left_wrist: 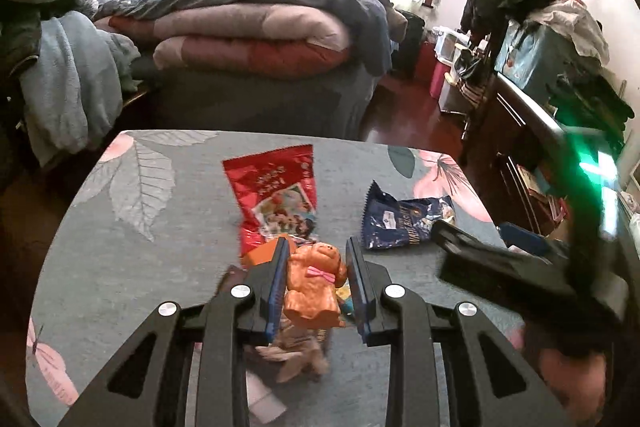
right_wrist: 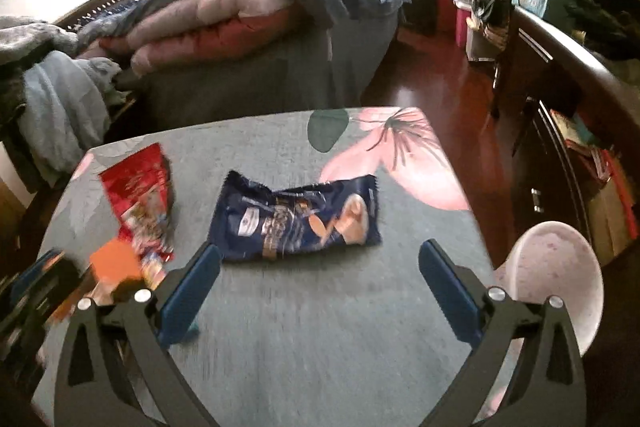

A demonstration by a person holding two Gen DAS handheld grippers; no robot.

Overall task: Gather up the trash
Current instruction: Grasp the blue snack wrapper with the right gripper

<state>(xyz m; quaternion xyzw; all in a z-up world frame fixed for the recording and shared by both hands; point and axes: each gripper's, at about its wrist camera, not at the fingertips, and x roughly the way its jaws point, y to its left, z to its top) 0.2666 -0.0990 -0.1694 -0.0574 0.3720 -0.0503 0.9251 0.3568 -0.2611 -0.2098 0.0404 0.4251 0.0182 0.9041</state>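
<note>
My left gripper (left_wrist: 316,251) stands around an orange dog-shaped wrapper with a pink bow (left_wrist: 313,285), held above the table; its left pad touches the wrapper, a small gap shows at the right. A red snack bag (left_wrist: 276,187) lies beyond it, also in the right wrist view (right_wrist: 140,195). A dark blue snack bag (right_wrist: 300,217) lies mid-table, just ahead of my open, empty right gripper (right_wrist: 320,263); it also shows in the left wrist view (left_wrist: 404,221). An orange piece (right_wrist: 116,261) sits by the red bag.
The table (right_wrist: 320,327) has a grey cloth with pink flowers. A pale pink bin (right_wrist: 560,275) stands off its right edge. Crumpled brown paper (left_wrist: 296,355) lies under the left gripper. A bed with quilts (left_wrist: 248,39) is behind; a dark cabinet (right_wrist: 560,99) at right.
</note>
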